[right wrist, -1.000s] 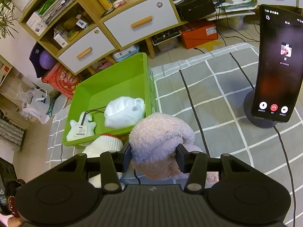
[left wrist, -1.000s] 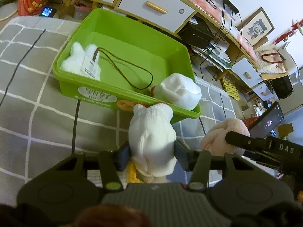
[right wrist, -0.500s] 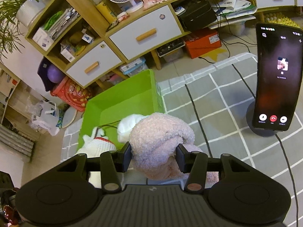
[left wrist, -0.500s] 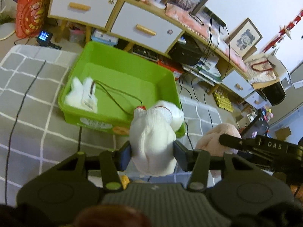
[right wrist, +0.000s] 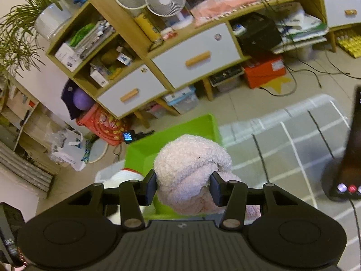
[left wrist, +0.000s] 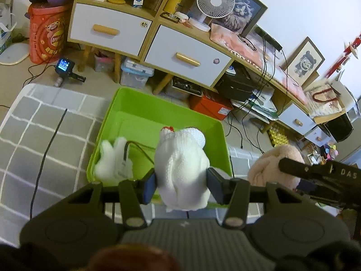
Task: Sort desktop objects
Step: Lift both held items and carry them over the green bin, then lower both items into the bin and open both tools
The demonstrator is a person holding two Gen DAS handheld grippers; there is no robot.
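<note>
The left hand-held gripper (left wrist: 181, 186) is pinching a white knit bundle (left wrist: 182, 167), carrying it above the near rim of the green bin (left wrist: 222, 133); the right hand-held gripper (right wrist: 183, 188) is pinching a pink fleece bundle (right wrist: 191, 169) over the bin's right side. This looks like the carrying step. Next, each bundle probably needs lowering into the bin, beside the white rabbit toy (left wrist: 112, 160) and its cord, before the jaws are spread.

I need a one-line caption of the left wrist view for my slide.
Left gripper holds a white knitted bundle above the green bin, which contains a white rabbit-shaped item.
</note>
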